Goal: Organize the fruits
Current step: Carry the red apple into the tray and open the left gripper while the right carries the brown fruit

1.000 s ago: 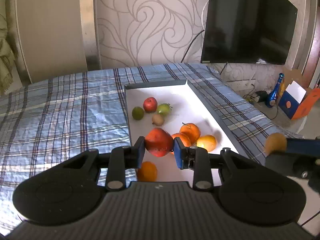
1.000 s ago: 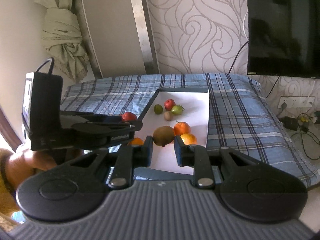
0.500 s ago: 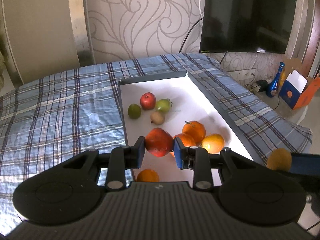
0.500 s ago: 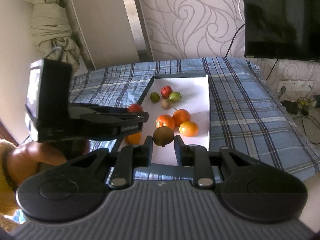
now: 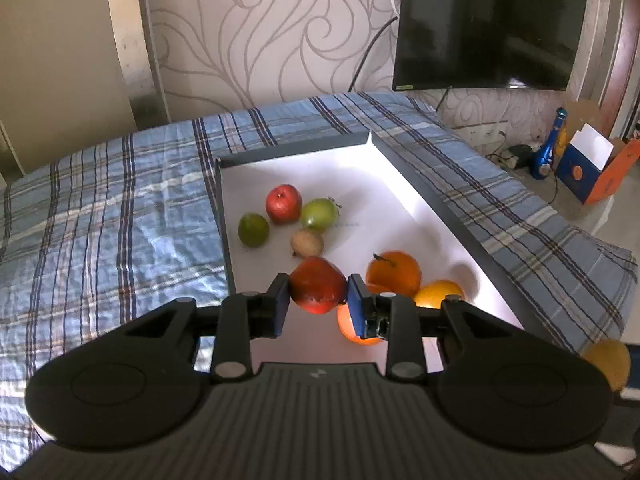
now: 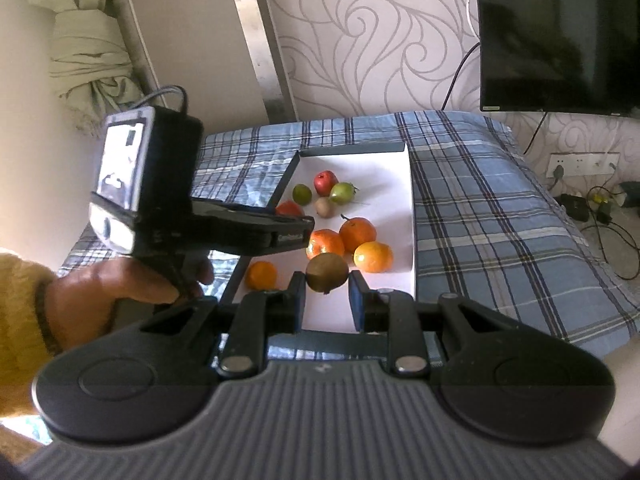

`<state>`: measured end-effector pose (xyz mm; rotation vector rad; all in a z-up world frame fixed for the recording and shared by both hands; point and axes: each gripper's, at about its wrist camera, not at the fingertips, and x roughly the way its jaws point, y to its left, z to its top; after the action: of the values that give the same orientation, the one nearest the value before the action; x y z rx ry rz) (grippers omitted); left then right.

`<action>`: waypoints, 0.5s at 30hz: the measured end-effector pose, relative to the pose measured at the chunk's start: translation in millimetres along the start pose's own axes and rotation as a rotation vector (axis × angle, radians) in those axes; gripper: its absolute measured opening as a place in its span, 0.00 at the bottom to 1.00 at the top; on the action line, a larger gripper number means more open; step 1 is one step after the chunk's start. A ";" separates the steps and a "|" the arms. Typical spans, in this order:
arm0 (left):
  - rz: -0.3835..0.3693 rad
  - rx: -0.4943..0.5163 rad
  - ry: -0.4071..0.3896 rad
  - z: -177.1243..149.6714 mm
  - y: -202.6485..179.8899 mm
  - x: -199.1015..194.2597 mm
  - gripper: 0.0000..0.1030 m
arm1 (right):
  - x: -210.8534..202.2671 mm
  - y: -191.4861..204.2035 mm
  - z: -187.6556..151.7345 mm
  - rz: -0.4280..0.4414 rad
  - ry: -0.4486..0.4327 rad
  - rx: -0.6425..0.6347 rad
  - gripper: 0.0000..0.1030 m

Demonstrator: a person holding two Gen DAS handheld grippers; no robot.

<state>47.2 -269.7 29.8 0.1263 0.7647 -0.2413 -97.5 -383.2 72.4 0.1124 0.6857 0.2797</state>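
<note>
My left gripper (image 5: 317, 286) is shut on a red fruit (image 5: 316, 294), held above the near half of a white tray (image 5: 404, 184) with a dark rim. Behind it in the tray lie a red apple (image 5: 283, 203), a green fruit (image 5: 319, 214), a lime (image 5: 253, 230) and a small kiwi (image 5: 307, 242). Three oranges (image 5: 394, 274) cluster at the near right. My right gripper (image 6: 327, 280) is shut on a brown kiwi (image 6: 326, 270) over the tray's near end. In the right wrist view a hand (image 6: 116, 292) holds the left gripper (image 6: 296, 220) at the tray's left rim.
The tray rests on a blue plaid cloth (image 5: 120, 216). Another orange (image 6: 261, 275) lies at the tray's near left corner. A dark TV (image 5: 488, 24) hangs on the patterned wall. A blue bottle (image 5: 548, 152) and an orange box (image 5: 592, 172) stand on the floor at right.
My left gripper has moved forward and slightly down over the tray, still holding the red fruit. The right gripper has barely moved and keeps the kiwi.
</note>
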 end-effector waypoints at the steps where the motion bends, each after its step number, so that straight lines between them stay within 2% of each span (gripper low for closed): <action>1: 0.001 0.005 -0.001 0.7 -0.1 1.6 0.35 | 0.0 0.5 -0.3 -0.003 0.002 0.001 0.25; 10: -0.007 -0.003 -0.005 1.6 5.7 3.6 0.36 | -1.2 -4.6 -3.5 -0.029 0.004 0.030 0.25; 13: -0.014 0.001 -0.020 -1.0 5.5 -2.9 0.44 | 0.5 -4.5 -3.2 -0.029 0.005 0.027 0.25; 15: -0.012 0.007 -0.033 -1.3 5.4 -8.9 0.45 | 2.4 -2.4 -2.7 -0.023 0.009 0.019 0.25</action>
<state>41.5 -262.7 35.1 0.1238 0.7320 -0.2565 -96.9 -384.7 68.4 0.1214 0.6986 0.2517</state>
